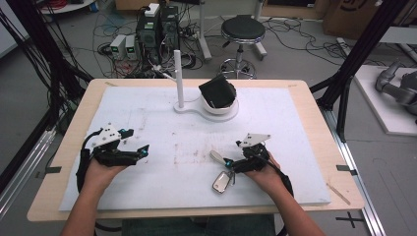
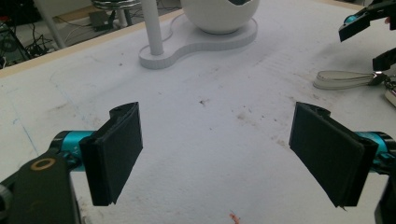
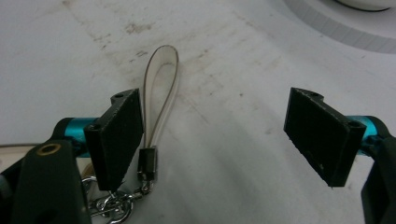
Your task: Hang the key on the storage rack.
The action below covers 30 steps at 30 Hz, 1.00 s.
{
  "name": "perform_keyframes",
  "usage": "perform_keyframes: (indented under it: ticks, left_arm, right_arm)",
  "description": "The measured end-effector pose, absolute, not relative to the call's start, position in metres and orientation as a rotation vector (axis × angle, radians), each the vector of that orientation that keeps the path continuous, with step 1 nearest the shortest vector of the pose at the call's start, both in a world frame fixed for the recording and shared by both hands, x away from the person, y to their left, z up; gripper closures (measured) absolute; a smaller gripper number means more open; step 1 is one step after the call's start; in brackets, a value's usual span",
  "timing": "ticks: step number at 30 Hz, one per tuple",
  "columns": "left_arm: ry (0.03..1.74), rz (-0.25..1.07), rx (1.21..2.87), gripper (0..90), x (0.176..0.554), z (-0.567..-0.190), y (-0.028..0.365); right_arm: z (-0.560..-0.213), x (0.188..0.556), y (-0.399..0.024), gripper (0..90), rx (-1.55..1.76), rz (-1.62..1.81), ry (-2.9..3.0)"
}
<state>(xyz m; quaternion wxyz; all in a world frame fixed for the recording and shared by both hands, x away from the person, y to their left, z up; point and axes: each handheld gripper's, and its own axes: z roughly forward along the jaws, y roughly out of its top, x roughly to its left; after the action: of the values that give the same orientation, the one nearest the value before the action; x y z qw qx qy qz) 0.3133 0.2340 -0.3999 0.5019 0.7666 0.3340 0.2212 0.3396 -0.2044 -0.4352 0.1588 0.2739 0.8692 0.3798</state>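
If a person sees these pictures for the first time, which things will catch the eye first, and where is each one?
First comes the white stand at the far middle of the white mat, with an upright post and a bowl-like cup holding a black object. Next, the two hand-held grippers near the front edge: the left gripper and the right gripper, both open. Beside the right one lies a keyring with a pale strap loop.
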Motion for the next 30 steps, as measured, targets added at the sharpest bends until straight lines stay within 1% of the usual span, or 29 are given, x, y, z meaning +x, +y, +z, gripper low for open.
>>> perform_keyframes:
  ticks: [1,5,8,10,11,12,13,14,15,16,20,30]
  left_arm:
    - [0.806,0.535,1.853,17.3,0.313,-0.400,0.233]
    - [0.805,0.530,1.855,17.3,0.315,-0.400,0.232]
    - [0.802,0.532,1.861,17.3,0.315,-0.400,0.232]
    - [0.800,0.533,1.861,17.3,0.315,-0.400,0.232]
    - [0.802,0.531,1.859,17.3,0.316,-0.400,0.232]
    - [0.802,0.531,1.859,17.3,0.316,-0.400,0.232]
    - [0.803,0.531,1.859,17.3,0.315,-0.400,0.232]
    - [0.802,0.531,1.860,17.3,0.315,-0.400,0.232]
    - [0.803,0.528,1.859,17.3,0.315,-0.400,0.231]
    - [0.803,0.528,1.859,17.3,0.315,-0.400,0.231]
    - [0.804,0.528,1.864,17.3,0.315,-0.400,0.231]
    - [0.803,0.530,1.849,17.3,0.314,-0.399,0.233]
  right_arm:
    - [-0.437,0.339,-0.202,28.0,0.761,1.069,2.526]
    - [-0.442,0.338,-0.198,28.8,0.749,1.010,2.570]
    - [-0.445,0.337,-0.195,37.3,0.716,0.985,2.616]
    - [-0.445,0.336,-0.196,38.8,0.720,0.992,2.624]
    - [-0.445,0.336,-0.196,44.2,0.707,1.002,2.637]
    - [-0.445,0.336,-0.196,44.2,0.707,1.002,2.637]
    - [-0.444,0.335,-0.196,50.3,0.693,1.006,2.653]
    - [-0.444,0.335,-0.196,50.3,0.693,1.006,2.653]
    - [-0.444,0.333,-0.195,58.5,0.669,1.012,2.667]
    - [-0.444,0.333,-0.195,61.8,0.655,1.014,2.670]
    - [-0.442,0.329,-0.193,81.9,0.609,1.012,2.702]
    - [-0.439,0.328,-0.191,82.6,0.597,1.005,2.665]
